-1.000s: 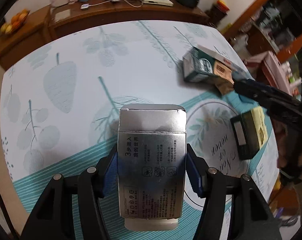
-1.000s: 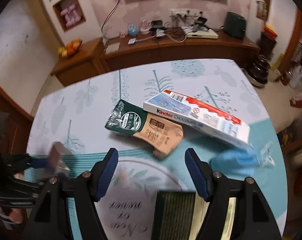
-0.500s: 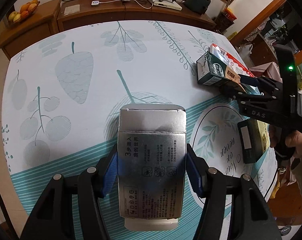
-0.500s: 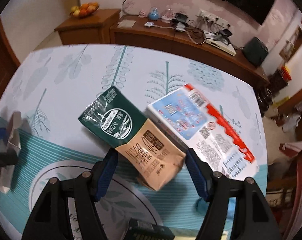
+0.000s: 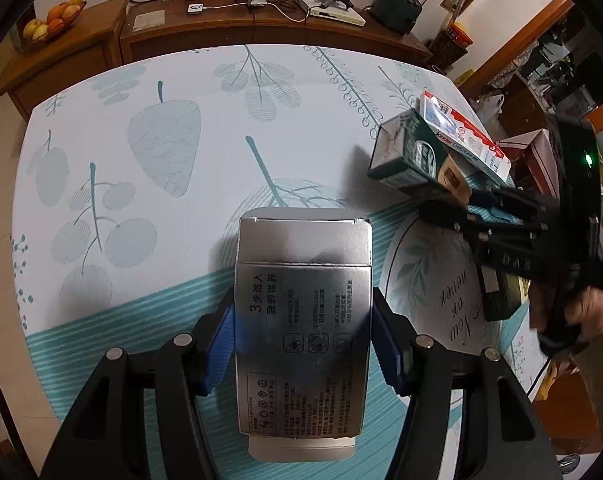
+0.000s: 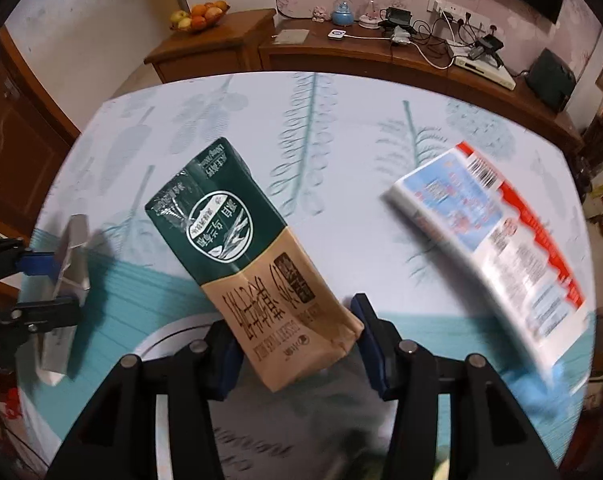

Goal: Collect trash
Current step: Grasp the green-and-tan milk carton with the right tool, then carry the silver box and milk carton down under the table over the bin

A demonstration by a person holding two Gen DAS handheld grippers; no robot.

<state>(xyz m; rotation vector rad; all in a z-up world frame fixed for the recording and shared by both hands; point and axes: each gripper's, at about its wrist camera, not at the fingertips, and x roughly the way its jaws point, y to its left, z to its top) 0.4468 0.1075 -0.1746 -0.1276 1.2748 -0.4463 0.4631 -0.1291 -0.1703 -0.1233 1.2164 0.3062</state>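
Left gripper [image 5: 303,344] has its blue fingers [image 5: 220,340] clamped tight on both sides of the silver box [image 5: 303,320], held above the table [image 5: 141,92]. Right gripper [image 6: 297,344] has its fingers spread around the brown end of the green-and-brown carton [image 6: 253,256], can't tell if they're touching. Kinder box [image 6: 497,248] lies at 2 o'clock from the carton, blurry

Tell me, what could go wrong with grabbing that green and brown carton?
The right gripper holds only the brown end of the carton, which sticks out at a slant, so it might twist loose. The Kinder box sits close beside it and could get knocked.
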